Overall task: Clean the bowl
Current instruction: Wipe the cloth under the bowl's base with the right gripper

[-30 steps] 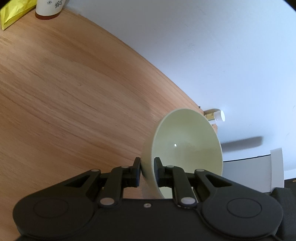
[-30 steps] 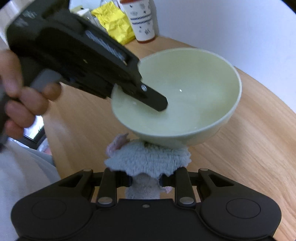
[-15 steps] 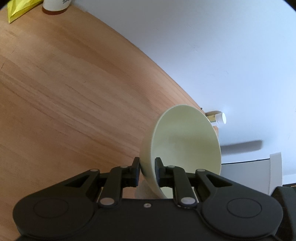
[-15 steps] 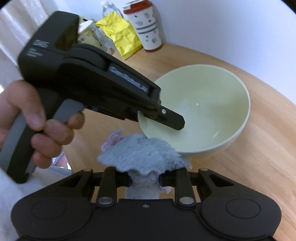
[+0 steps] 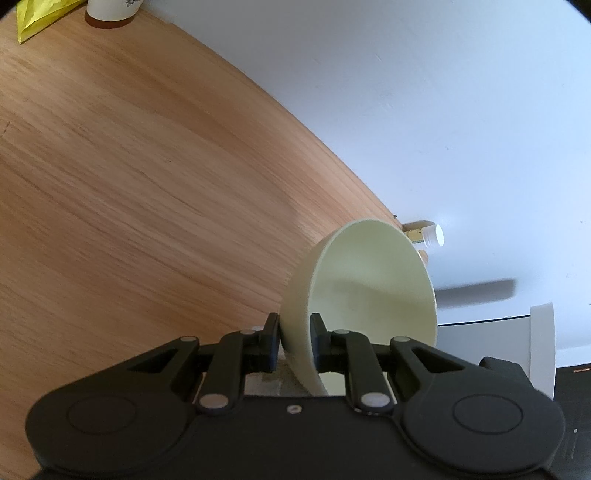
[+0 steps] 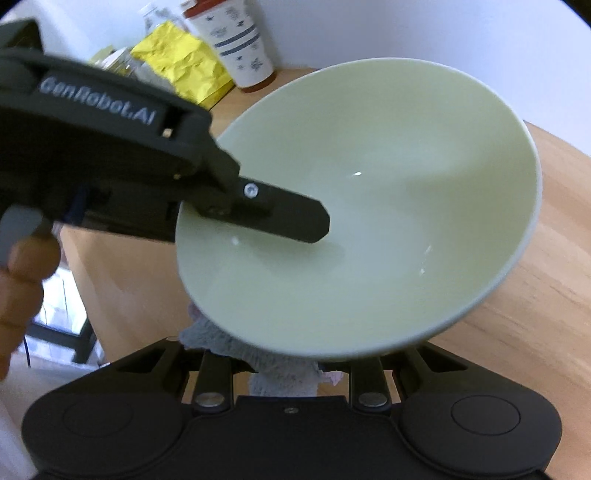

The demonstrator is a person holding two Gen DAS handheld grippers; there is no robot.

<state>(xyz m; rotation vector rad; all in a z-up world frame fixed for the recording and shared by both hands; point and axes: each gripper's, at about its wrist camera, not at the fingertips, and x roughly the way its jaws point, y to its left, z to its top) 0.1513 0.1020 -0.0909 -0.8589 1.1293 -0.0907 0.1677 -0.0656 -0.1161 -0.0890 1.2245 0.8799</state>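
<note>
My left gripper (image 5: 293, 334) is shut on the rim of a pale green bowl (image 5: 373, 288) and holds it tilted above the wooden table (image 5: 129, 184). In the right wrist view the bowl (image 6: 388, 229) fills the middle, with one left finger (image 6: 291, 218) reaching inside it. My right gripper (image 6: 291, 373) is shut on a grey cloth (image 6: 280, 373), which sits just under the bowl's near rim and is partly hidden by it. The bowl's inside looks clean and glossy.
A patterned paper cup (image 6: 236, 40), a yellow bag (image 6: 184, 62) and bottles stand at the table's far end. The cup base (image 5: 110, 11) also shows in the left wrist view. A small white-capped bottle (image 5: 428, 236) lies by the table's edge near the white wall.
The bowl has come closer to the right gripper and now covers most of the cloth. The left gripper has tilted the bowl more on edge.
</note>
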